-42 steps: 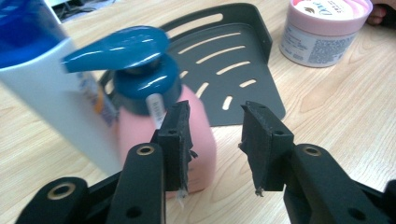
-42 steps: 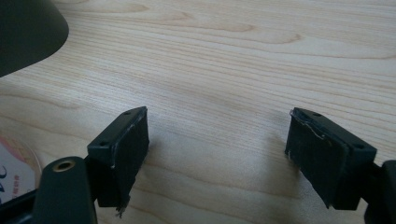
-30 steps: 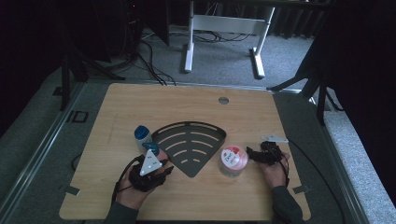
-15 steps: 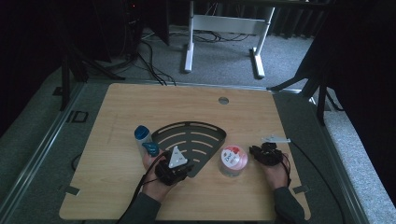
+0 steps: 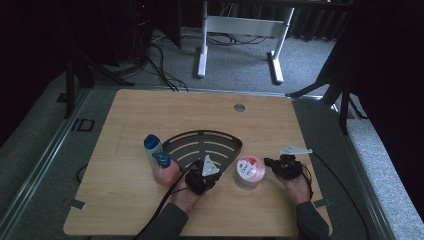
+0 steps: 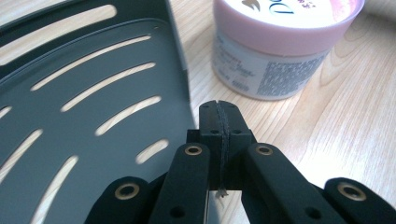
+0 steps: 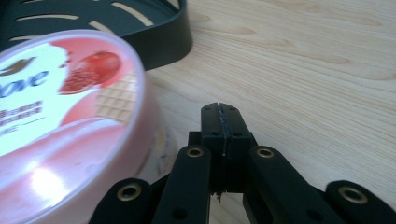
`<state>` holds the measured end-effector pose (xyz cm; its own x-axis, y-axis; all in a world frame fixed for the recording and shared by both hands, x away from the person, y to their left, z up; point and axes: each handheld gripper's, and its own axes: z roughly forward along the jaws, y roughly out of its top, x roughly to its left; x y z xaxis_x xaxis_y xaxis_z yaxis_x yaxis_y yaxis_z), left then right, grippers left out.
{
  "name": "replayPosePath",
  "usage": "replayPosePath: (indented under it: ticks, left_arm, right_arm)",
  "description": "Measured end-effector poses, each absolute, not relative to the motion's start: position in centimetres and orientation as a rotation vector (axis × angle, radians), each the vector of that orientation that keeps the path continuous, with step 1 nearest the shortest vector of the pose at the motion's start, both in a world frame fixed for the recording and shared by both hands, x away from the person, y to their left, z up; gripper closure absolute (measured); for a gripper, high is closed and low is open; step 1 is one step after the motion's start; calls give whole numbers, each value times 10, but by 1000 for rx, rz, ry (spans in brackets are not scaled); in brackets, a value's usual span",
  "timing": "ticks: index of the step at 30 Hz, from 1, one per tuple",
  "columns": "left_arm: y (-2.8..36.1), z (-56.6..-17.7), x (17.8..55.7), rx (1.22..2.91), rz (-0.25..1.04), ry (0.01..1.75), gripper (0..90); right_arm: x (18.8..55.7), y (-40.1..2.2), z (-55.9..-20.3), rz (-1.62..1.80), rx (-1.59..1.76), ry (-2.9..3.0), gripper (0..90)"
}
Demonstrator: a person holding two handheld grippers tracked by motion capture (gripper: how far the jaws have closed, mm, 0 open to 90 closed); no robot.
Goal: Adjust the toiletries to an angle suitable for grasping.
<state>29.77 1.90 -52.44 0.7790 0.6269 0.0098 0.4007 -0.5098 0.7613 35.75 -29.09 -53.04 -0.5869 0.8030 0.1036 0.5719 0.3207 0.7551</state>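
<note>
A black slotted tray (image 5: 200, 145) lies mid-table, and its rim (image 6: 180, 70) runs just left of my left gripper (image 6: 218, 109). That gripper (image 5: 215, 176) hovers over the tray's near right corner, jaws pressed together with nothing between them, having just been closing. A pink-lidded jar (image 5: 248, 172) stands upright on the wood right of the tray (image 7: 154, 42); the same jar (image 6: 275, 46) sits ahead of the left gripper. My right gripper (image 5: 267, 162) sits just right of the jar (image 7: 70, 116), apart from it. The right gripper (image 7: 220, 114) is shut and empty, its jaws having just been closing.
A white bottle with a blue cap (image 5: 152, 147) stands at the tray's left corner, beside the person's left hand (image 5: 167, 174). The wooden table (image 5: 200, 110) has a round grommet (image 5: 239, 107) at its far side. A white desk frame (image 5: 240, 30) stands on the floor beyond.
The left hand has swung right from beside the bottle to the tray's near right corner, close to the jar. The right hand has stayed about where it was.
</note>
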Motion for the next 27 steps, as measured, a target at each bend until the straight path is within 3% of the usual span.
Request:
replayPosePath:
  ticks: [6, 16, 18, 21, 27]
  left_arm:
    - [5, -526, 301, 2180, 354, 736, 898]
    - [-12, -528, 311, 2184, 344, 726, 897]
    - [-12, -528, 311, 2184, 344, 726, 897]
    - [-15, -528, 312, 2176, 338, 722, 897]
    - [-16, -528, 311, 2176, 330, 720, 896]
  right_arm:
    - [354, -288, -531, 1155, 1197, 2349, 898]
    - [354, -287, -532, 1176, 1206, 2341, 818]
    - [354, -287, -531, 1175, 1203, 2339, 818]
    - [353, -286, -531, 1183, 1175, 2364, 894]
    - [352, -284, -533, 1163, 1164, 2376, 900]
